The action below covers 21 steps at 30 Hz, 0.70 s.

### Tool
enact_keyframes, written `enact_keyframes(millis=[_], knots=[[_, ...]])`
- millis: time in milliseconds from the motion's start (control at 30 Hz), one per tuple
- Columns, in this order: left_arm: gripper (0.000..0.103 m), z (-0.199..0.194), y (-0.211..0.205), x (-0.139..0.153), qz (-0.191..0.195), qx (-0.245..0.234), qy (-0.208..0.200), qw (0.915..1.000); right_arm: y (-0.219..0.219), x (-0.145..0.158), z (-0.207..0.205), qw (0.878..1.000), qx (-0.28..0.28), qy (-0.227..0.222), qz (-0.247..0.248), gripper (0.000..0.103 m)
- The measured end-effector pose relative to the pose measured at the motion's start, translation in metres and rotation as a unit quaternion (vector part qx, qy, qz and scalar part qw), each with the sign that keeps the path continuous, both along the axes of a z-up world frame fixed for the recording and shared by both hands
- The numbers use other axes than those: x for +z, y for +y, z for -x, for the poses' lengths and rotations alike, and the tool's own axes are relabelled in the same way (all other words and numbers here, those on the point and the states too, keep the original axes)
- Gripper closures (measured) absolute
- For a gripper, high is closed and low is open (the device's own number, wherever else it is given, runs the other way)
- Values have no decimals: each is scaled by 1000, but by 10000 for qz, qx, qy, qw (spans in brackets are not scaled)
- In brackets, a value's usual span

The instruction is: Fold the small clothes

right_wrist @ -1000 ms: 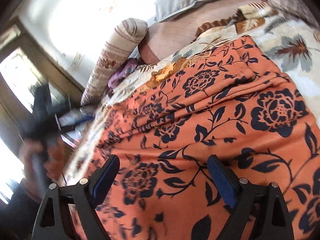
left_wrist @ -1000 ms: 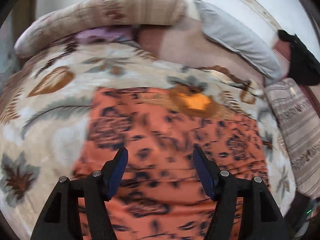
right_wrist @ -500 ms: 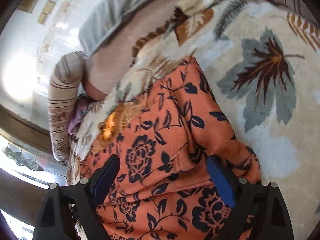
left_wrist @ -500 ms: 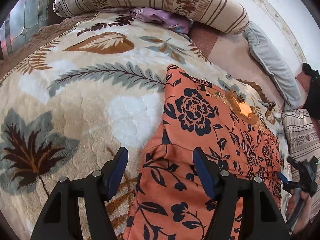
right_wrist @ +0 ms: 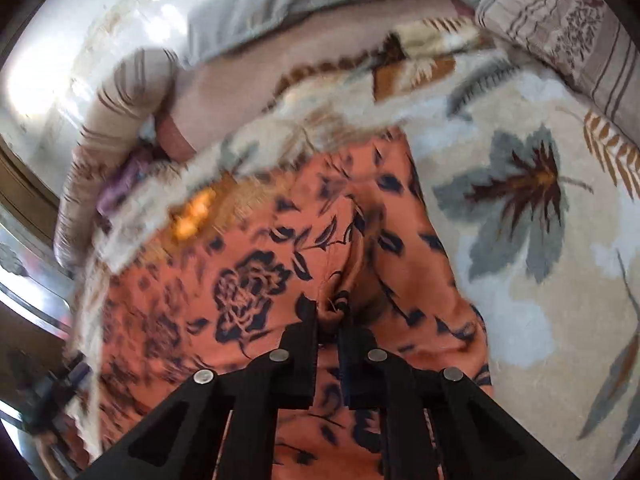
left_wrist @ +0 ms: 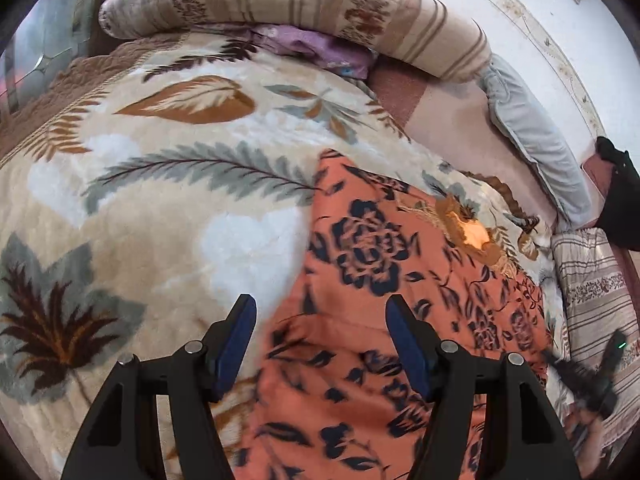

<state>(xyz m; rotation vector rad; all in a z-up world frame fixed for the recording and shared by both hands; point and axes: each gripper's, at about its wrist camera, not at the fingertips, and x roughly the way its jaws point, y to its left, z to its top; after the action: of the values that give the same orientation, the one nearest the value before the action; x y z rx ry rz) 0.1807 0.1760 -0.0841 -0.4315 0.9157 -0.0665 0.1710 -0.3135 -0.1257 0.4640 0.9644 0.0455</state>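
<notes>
Right gripper (right_wrist: 328, 316) jaws had just closed on orange garment (right_wrist: 256, 280) — thin pinch could slip; left gripper (left_wrist: 320, 340) jaws stood open

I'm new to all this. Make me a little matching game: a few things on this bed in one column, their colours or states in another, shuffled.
Things:
1. garment
2. right gripper
3. left gripper
4. small cloth under the striped bolster

States:
A. purple
B. jaws apart, nothing pinched
C. orange with dark flowers
D. closed on a fold of fabric

Pairs: 1-C, 2-D, 3-B, 4-A
</notes>
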Motion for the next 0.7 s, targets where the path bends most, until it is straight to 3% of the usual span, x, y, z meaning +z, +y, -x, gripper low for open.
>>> enact_keyframes(millis=[67,200,300,400,467,500,533,567,633,700], knots=[[35,-8,-11,3,-139,-104,-18,9998,-6,-17,2,9993,-79,259,-264,89],[35,-31,-22,-5,-463,-117,139,9988,-14,-1,11,9991,-82,-89,-406,83],[35,-49,-28,-32,-810,-109,664,9944,-23,17,10,9983,-60,-324,-474,73],[33,-49,-37,-33,-1276,-207,533,9902,-28,34,5,9960,-126,-620,-623,72],[34,-48,-35,-25,-1206,-75,578,9910,-21,44,2,9939,28,-838,-717,70],[34,-47,-32,-18,-1054,-16,461,9934,-17,46,1,9930,139,-907,-743,62],[34,-48,-31,-12,-969,-21,346,9947,-12,46,-1,9921,274,-935,-785,40],[34,-51,-31,-7,-962,-56,251,9950,-4,43,-5,9907,443,-949,-871,31],[33,-64,-33,-5,-1081,-129,272,9937,5,29,-12,9900,660,-864,-903,29],[33,-83,-30,-15,-1085,-108,549,9925,7,5,-18,9907,708,-580,-1010,29]])
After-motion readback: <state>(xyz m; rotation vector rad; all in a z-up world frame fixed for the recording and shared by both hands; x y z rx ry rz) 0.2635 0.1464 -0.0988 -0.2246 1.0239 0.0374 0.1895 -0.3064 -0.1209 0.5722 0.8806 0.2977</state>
